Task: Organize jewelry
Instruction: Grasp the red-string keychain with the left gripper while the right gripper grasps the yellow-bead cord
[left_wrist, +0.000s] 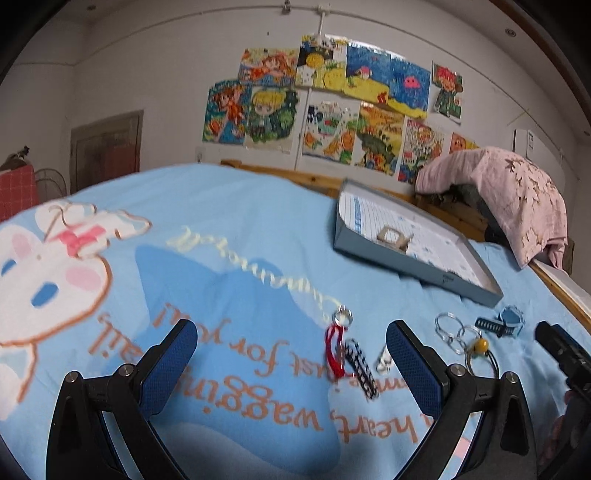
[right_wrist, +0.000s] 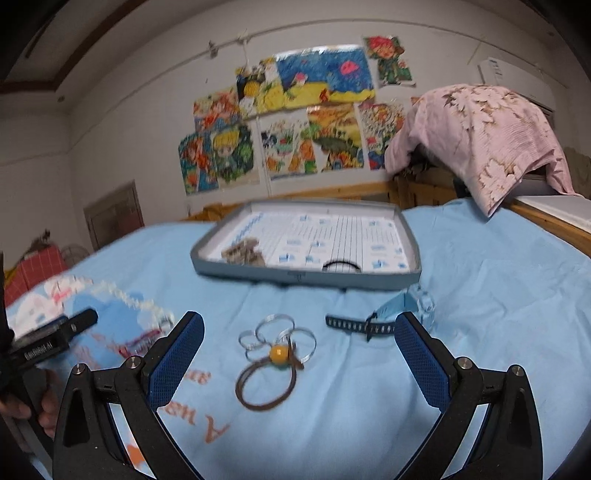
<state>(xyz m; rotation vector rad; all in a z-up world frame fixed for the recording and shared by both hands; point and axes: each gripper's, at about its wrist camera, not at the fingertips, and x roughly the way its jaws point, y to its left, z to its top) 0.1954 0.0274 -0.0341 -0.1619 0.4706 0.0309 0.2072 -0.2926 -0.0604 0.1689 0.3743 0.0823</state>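
Observation:
My left gripper (left_wrist: 291, 354) is open and empty above the blue bedspread. Just ahead of it lie a silver ring with a red tassel (left_wrist: 338, 339) and a black-and-white strap (left_wrist: 360, 365). My right gripper (right_wrist: 299, 350) is open and empty over a brown hair tie with a yellow bead (right_wrist: 277, 354) and clear linked rings (right_wrist: 275, 334). A blue watch (right_wrist: 399, 314) lies to the right. The grey tray (right_wrist: 306, 275) behind holds a brown item (right_wrist: 243, 253) and a black hair tie (right_wrist: 341, 264).
The bedspread (left_wrist: 258, 229) covers a bed with a wooden frame (right_wrist: 332, 192). A pink cloth (right_wrist: 476, 136) drapes over something at the back right. The tray (left_wrist: 413, 266) sits at the bed's far right in the left wrist view.

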